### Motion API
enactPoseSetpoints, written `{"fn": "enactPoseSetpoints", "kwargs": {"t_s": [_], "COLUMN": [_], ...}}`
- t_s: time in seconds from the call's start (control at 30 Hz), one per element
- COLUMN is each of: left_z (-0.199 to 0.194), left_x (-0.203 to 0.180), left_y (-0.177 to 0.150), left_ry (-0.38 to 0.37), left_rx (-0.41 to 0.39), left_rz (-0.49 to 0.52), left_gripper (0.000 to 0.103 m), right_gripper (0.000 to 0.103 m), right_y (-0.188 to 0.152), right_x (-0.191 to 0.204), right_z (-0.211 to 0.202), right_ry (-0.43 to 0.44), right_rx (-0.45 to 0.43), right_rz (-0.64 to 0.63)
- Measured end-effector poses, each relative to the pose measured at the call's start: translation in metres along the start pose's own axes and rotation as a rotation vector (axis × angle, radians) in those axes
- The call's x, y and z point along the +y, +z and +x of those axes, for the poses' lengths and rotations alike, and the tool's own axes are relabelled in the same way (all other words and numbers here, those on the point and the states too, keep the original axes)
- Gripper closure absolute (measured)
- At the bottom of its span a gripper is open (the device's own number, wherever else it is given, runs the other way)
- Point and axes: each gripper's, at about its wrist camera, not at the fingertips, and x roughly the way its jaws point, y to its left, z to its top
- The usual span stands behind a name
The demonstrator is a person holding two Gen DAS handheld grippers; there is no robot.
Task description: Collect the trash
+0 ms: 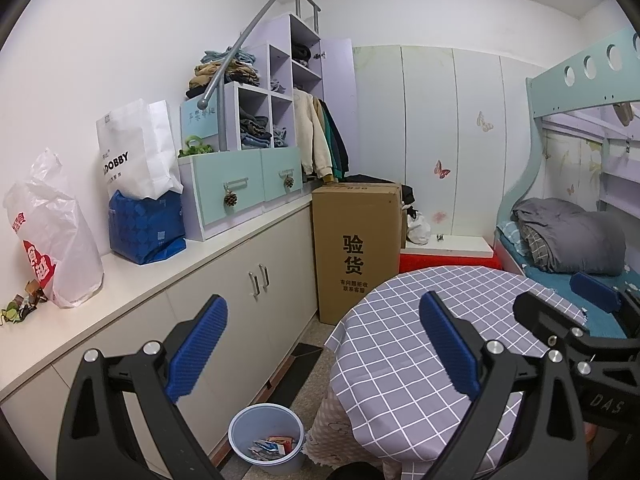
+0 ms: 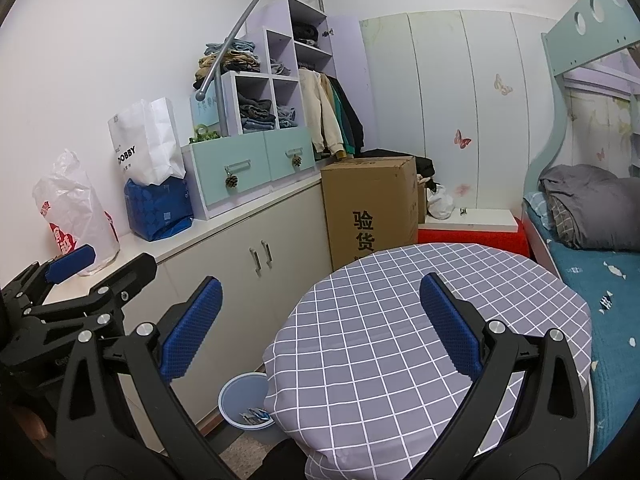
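Claws both spread wide and empty, left claw [image 1: 322, 344] and right claw [image 2: 320, 328] over the round grey checked-cloth table [image 1: 420, 340]; crumpled wrappers [image 1: 22, 306] apparently next, destined for the pale blue plastic bin [image 1: 266, 438].

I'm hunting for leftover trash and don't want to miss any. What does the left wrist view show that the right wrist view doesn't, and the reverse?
Only the left wrist view shows the small wrappers on the counter, beside the white plastic bag. Only the right wrist view shows more of the blue bedsheet. Both show the blue bin with scraps inside, the round table's checked cloth, the cardboard box, and both claws open, left claw and right claw.
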Motion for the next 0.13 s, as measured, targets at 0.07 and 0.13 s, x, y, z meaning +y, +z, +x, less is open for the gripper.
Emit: {"fn": "enactPoseSetpoints", "kwargs": {"t_s": [0.07,0.13], "left_z": [0.0058,0.0125], "left_x": [0.0007,0.0007], "left_y": [-0.0005,-0.001], "left_ry": [0.003,-0.001], "left_rx": [0.01,0.022], "left_rz": [0.002,0.002], "left_gripper": [0.008,0.008], "right_gripper": [0.006,0.006], "right_y": [-0.0006,-0.0006], "right_x": [-0.0029,-0.0079], "right_z": [0.0046,0.0109], "right_ry": [-0.004,-0.009], "right_rx": [0.009,0.02], "right_rz": [0.004,0.01]}}
